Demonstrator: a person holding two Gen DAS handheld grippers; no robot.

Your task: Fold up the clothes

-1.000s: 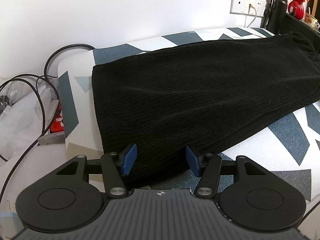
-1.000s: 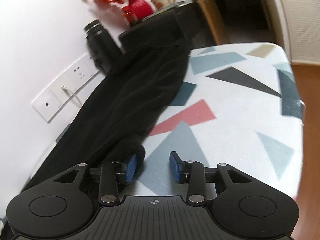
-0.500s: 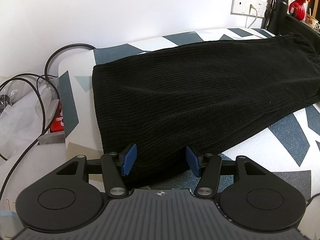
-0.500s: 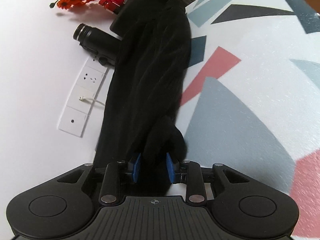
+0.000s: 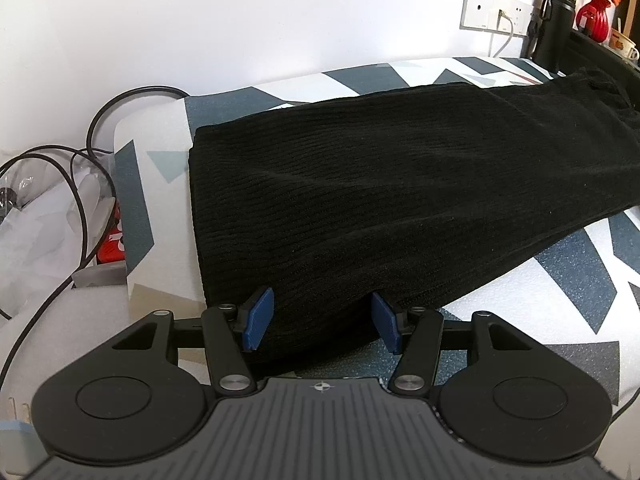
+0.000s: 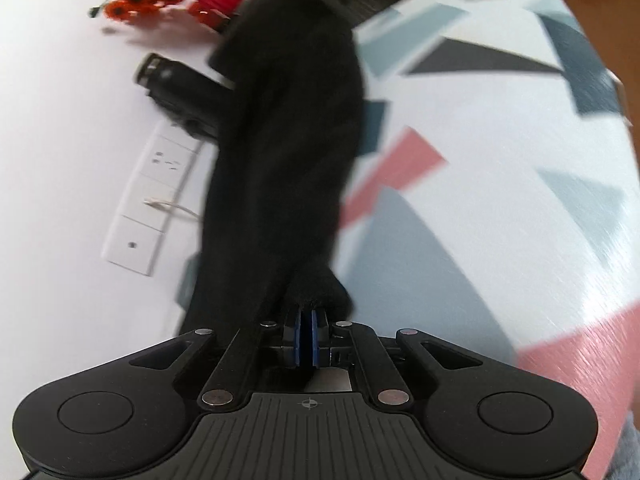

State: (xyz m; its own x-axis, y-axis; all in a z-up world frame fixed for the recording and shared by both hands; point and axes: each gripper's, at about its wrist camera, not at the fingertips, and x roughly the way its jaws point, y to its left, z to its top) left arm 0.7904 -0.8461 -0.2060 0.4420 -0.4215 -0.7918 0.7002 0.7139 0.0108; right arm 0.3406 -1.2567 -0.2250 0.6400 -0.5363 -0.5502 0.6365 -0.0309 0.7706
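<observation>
While black ribbed garment (image 5: 400,184) lies flat | left gripper (image 5: 322,320) gapes astride its hem | right gripper (image 6: 306,338) pinches its end

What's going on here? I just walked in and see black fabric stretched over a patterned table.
A person is folding a black ribbed knit garment on a table with a geometric-print cover. The right hand-held gripper is shut on one end of the garment. The left hand-held gripper is open, its fingers straddling the garment's near edge at the other end, not yet clamped.
</observation>
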